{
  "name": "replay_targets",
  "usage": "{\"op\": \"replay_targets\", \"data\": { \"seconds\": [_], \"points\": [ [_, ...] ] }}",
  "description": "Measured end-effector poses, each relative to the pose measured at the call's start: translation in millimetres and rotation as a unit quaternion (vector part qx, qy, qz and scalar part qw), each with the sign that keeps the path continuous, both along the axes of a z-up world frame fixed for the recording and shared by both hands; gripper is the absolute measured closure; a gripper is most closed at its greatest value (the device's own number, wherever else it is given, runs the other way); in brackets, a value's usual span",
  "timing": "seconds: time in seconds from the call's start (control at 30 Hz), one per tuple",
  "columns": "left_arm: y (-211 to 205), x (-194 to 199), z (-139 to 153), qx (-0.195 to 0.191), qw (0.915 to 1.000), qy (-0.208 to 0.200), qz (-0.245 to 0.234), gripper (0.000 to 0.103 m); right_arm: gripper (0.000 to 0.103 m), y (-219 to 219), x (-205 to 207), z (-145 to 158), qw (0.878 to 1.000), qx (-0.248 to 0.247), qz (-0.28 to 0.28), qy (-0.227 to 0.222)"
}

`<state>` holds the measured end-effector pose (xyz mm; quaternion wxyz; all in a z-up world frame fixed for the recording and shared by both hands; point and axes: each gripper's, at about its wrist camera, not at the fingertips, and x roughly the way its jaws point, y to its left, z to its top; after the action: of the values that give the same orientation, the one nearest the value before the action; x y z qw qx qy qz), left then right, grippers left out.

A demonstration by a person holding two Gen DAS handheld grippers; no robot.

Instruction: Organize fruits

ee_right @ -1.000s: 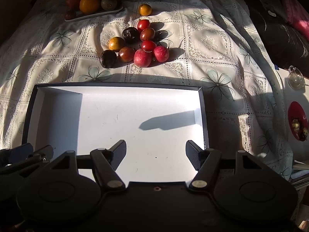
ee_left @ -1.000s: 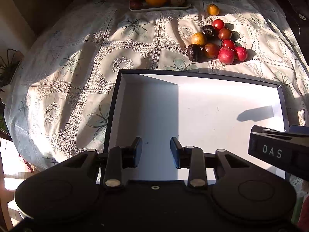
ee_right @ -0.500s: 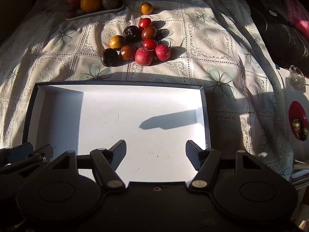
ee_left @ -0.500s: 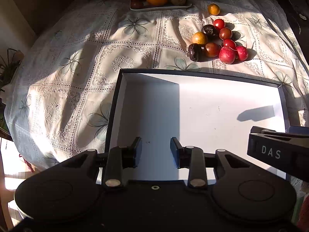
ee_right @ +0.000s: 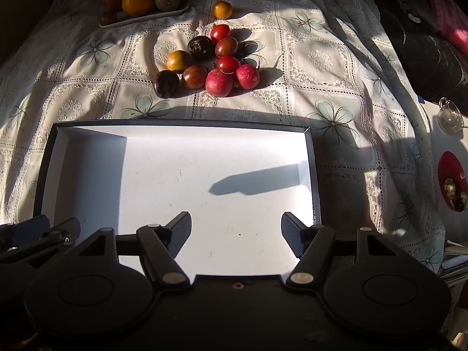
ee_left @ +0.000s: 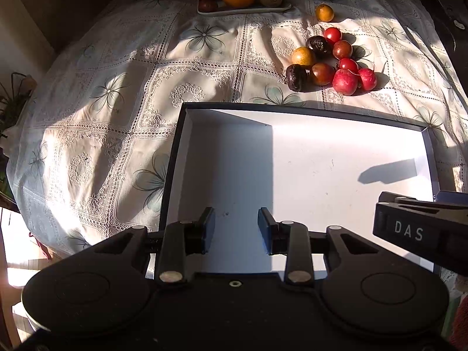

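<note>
One box point(ee_right: 44, 175), one plate point(ee_right: 175, 11), ten loose fruits point(ee_right: 218, 82), four plated.

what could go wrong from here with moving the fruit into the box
1. The loose fruit pile sits tightly packed; fingers closing on one piece may nudge its round neighbours and send them rolling.
2. The lace tablecloth lies wrinkled, so a low pass could snag it.
3. The left gripper and right gripper hover close together over the empty box and might collide.

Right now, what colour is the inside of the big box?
White inside, with a dark rim; the box is seen best in the right wrist view.
</note>
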<state>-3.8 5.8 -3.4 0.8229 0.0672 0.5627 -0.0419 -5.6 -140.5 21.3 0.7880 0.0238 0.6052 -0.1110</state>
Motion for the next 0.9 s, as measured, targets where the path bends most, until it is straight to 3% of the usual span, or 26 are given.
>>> {"op": "replay_targets", "data": {
  "seconds": [0.5,0.63,0.8,0.9],
  "points": [
    [-5.7,5.5,-1.8,0.003,0.9999,0.014,0.006,0.06,0.034,-0.1,3.7,-4.2,1.0,0.009,-0.007,0.012],
    [-6.6,11.3,4.0,-0.003,0.9997,0.014,0.017,0.06,0.034,-7.2,10.1,-7.2,0.999,0.031,-0.028,0.022],
    [-11.1,26.1,18.3,-0.017,0.9996,0.006,0.023,0.06,0.035,-35.9,24.0,-7.2,0.992,0.092,-0.086,0.029],
    [-15.6,39.4,30.7,-0.013,0.9997,-0.007,0.021,0.06,0.035,-46.8,37.2,1.6,0.992,0.084,-0.094,0.01]
  ]
}}
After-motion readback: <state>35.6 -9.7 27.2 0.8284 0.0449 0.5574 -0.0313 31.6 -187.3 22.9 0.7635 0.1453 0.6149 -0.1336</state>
